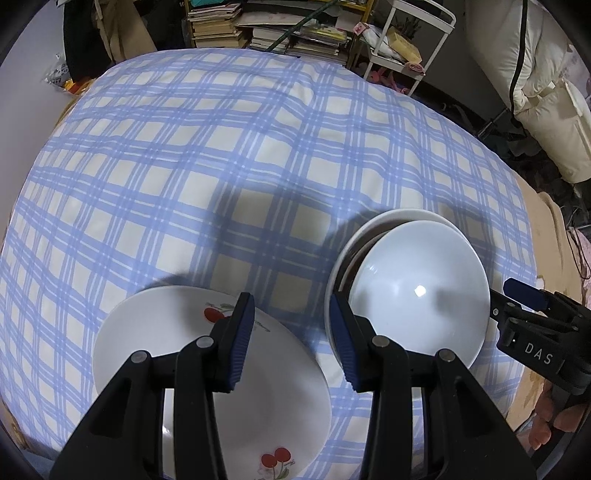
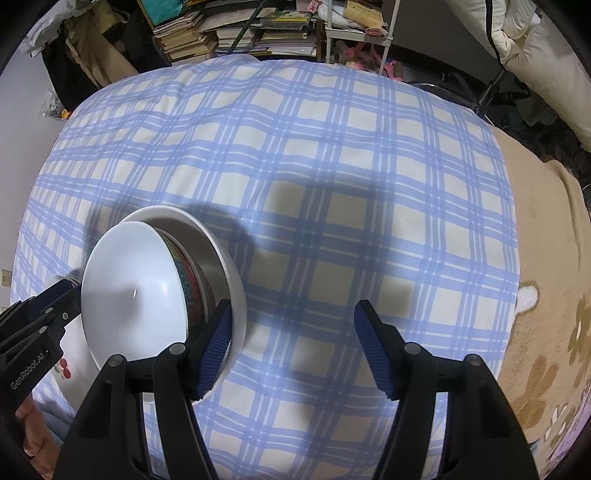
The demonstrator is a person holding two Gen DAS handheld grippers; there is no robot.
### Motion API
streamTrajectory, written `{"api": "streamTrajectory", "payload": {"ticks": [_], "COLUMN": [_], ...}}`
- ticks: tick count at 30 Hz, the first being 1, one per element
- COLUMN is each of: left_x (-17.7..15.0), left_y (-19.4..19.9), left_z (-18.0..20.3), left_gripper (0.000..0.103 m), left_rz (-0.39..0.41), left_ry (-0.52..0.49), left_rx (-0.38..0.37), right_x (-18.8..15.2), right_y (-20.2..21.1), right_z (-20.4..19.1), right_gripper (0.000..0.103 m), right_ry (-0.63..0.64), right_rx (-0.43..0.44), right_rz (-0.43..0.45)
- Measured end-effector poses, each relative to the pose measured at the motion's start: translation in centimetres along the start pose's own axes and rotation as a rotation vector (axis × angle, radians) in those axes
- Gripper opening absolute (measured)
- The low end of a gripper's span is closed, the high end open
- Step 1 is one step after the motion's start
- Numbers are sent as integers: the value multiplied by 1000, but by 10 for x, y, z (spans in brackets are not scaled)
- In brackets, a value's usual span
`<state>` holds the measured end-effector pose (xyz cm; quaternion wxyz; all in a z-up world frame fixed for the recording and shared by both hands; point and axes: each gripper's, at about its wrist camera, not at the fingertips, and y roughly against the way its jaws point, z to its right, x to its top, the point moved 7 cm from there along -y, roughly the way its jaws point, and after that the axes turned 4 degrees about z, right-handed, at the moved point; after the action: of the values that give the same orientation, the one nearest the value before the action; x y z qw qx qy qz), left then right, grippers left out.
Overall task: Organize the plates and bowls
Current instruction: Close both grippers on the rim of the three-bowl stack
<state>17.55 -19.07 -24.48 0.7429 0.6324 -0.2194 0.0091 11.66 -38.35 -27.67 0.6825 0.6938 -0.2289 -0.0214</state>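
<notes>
Bowl point(image 1: 417, 291), white and glossy inside with a bright glint near its centre, tilted and nested in a second, wider white bowl point(image 1: 391, 216) on the blue-and-cream checked cloth point(image 1: 221, 147). Banded pattern in red, teal and brown along its outer wall, seen from the right wrist view. Beside the pair, nearer the camera's left: white plates point(image 1: 207, 369) printed with red cherries, apparently stacked, though hard to tell how many. Left gripper point(image 1: 291, 339) above the gap between plates and bowls, jaws partly apart, gripping nothing. Right gripper point(image 2: 291, 350) spread wider, also empty, one blue ribbed pad point(image 2: 214, 350) just at the outer bowl's rim; contact uncertain. Stacked books point(image 1: 218, 22) beyond the cloth.
</notes>
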Motion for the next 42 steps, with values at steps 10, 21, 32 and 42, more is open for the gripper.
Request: {"api": "streamTrajectory", "payload": {"ticks": [10,21,32,42], "left_x": [2,4,5,3], "left_y": [-4,-5,-7,-11], "left_z": [-3,-1,3,5], "left_gripper": [41,41,41,41], "left_rz": [-13,-21,-25,-75], "left_ry": [25,-9,-20,-44], "left_rx": [-8,13,21,32], "right_x": [2,0,-3,-2], "right_y": [3,10,6,5], "right_z": [-2,-3,-14,-15], "right_gripper": [70,70,33,31], "right_ry": [-3,-28,4,-18], "right_rx": [12,64,98,109], "right_rz": [10,18,-3,-13]}}
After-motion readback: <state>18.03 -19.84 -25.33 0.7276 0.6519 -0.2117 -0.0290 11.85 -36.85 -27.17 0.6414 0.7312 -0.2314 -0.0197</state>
